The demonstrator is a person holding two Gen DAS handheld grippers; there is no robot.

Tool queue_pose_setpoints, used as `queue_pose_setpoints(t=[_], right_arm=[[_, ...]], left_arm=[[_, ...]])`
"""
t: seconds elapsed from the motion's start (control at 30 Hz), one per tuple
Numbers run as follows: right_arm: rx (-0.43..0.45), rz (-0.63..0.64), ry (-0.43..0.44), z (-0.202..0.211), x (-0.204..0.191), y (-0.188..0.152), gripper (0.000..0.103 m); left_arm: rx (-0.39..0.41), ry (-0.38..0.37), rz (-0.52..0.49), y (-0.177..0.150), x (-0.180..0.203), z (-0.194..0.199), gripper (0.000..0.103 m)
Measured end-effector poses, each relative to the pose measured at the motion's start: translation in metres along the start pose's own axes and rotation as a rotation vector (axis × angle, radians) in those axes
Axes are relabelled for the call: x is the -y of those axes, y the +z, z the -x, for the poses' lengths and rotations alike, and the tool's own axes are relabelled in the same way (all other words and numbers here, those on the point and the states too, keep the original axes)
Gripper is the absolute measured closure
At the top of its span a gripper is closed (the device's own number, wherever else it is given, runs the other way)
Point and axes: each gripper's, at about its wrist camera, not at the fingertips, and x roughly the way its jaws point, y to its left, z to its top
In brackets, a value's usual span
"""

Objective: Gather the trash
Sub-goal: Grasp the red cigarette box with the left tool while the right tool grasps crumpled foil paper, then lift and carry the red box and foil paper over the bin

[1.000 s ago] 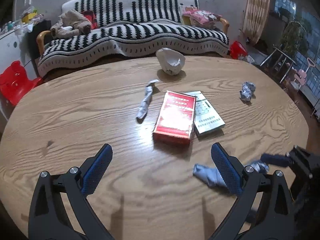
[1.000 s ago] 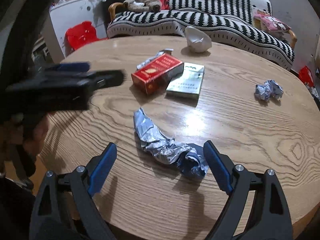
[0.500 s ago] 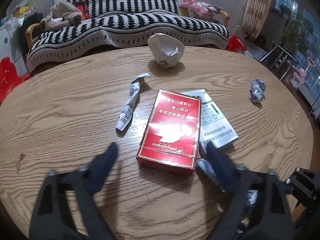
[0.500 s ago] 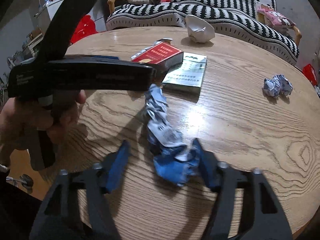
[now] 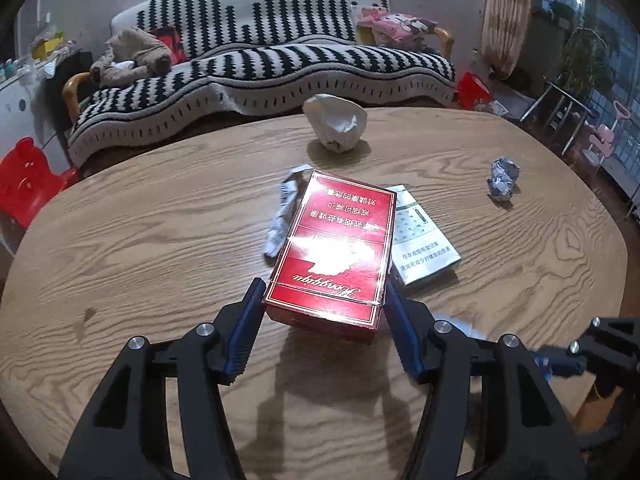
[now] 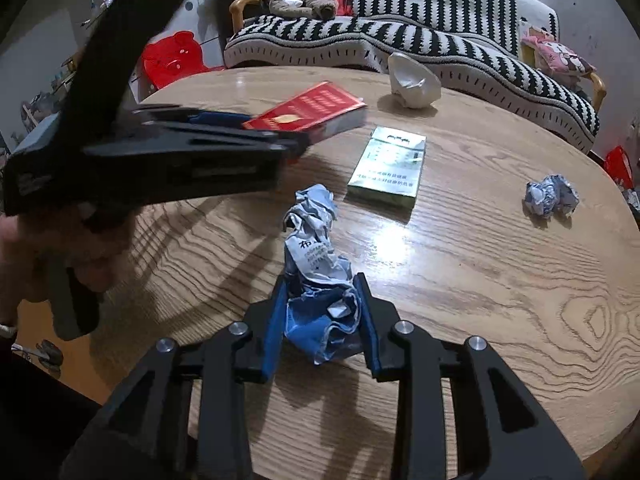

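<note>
Left wrist view shows the left tongs [image 5: 324, 312] have just been closing and now clamp the red box [image 5: 336, 252], lifted over the wooden table [image 5: 160, 240]. Right tongs [image 6: 320, 312] have just been closing too and now squeeze the crumpled blue-white wrapper [image 6: 316, 280] above the table.

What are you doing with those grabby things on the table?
A person is clearing trash off the table with two grippers. The left gripper has just closed its jaws on the red box, which is tilted up. The right gripper has just squeezed the crumpled wrapper. Other scraps and a green pack remain.
</note>
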Motion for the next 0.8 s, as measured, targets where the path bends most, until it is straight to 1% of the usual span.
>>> queue_pose_setpoints(t=[0.2,0.37,0.47,0.63,0.8], right_arm=[[0.035,-0.058,-0.03,0.021,0.01,-0.003,0.07],[0.056,-0.122,-0.076,0.037,0.021,-0.008,0.07],[0.066,-0.155,-0.106,0.045,0.025,-0.013,0.07],[0.072,-0.191,-0.142,0.052,0.027,-0.021,0.07],[0.061,-0.206,-0.168,0.048,0.027,-0.024,0.07]], left_arm=[[0.019,0.025,0.06,-0.009,-0.011,0.04,0.045],[0.036,0.016,0.103,-0.019,-0.009,0.076,0.045],[0.047,0.005,0.121,-0.025,-0.007,0.091,0.045],[0.057,0.026,0.128,-0.039,-0.005,0.114,0.045],[0.078,0.039,0.132,-0.051,-0.007,0.137,0.045]])
